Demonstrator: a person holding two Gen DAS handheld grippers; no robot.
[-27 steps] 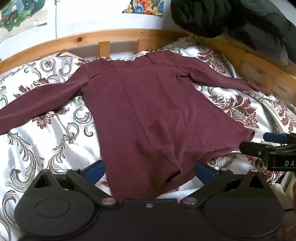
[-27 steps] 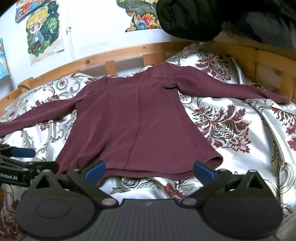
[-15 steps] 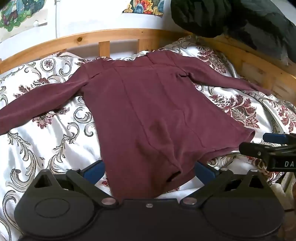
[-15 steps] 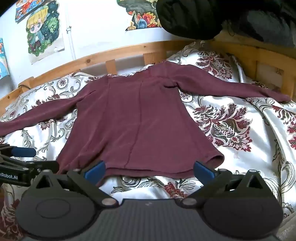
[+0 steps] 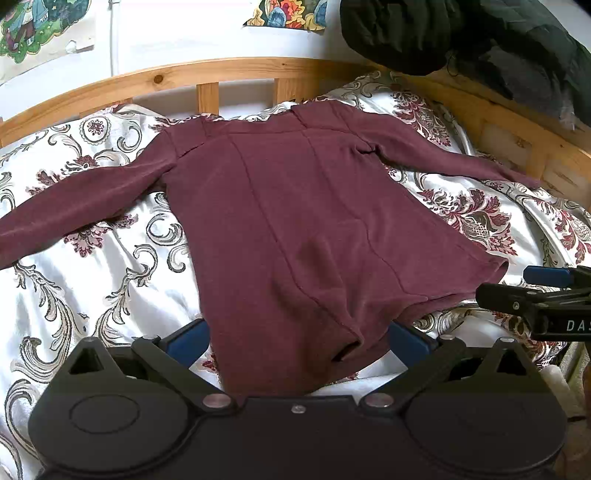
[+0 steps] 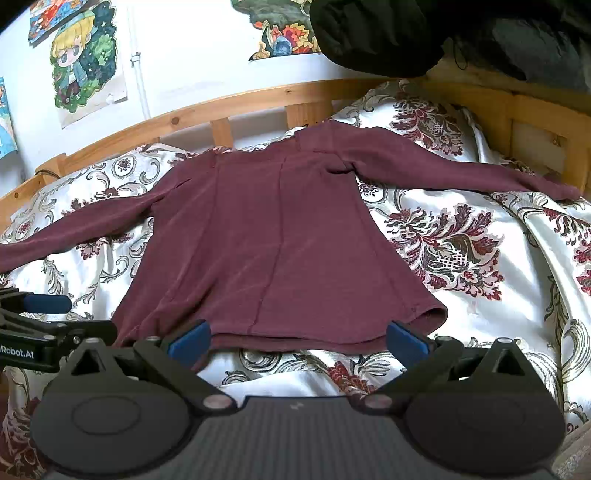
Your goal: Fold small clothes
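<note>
A maroon long-sleeved top [image 5: 280, 221] [image 6: 273, 236] lies spread flat on the floral bedspread, collar toward the headboard, both sleeves stretched out sideways. My left gripper [image 5: 299, 341] hangs open over the hem's near left corner, blue pads wide apart on either side of the cloth, not pressing it. My right gripper [image 6: 297, 341] is open too, just in front of the hem near its right half, with bedspread between the pads. Each gripper shows at the edge of the other's view: the right gripper [image 5: 539, 291], the left gripper [image 6: 40, 314].
A wooden slatted headboard [image 5: 229, 74] runs behind the bed, and a wooden side rail [image 5: 517, 125] bounds the right. A dark bundle of fabric [image 5: 443, 33] hangs over the top right corner. Posters [image 6: 85, 62] hang on the white wall.
</note>
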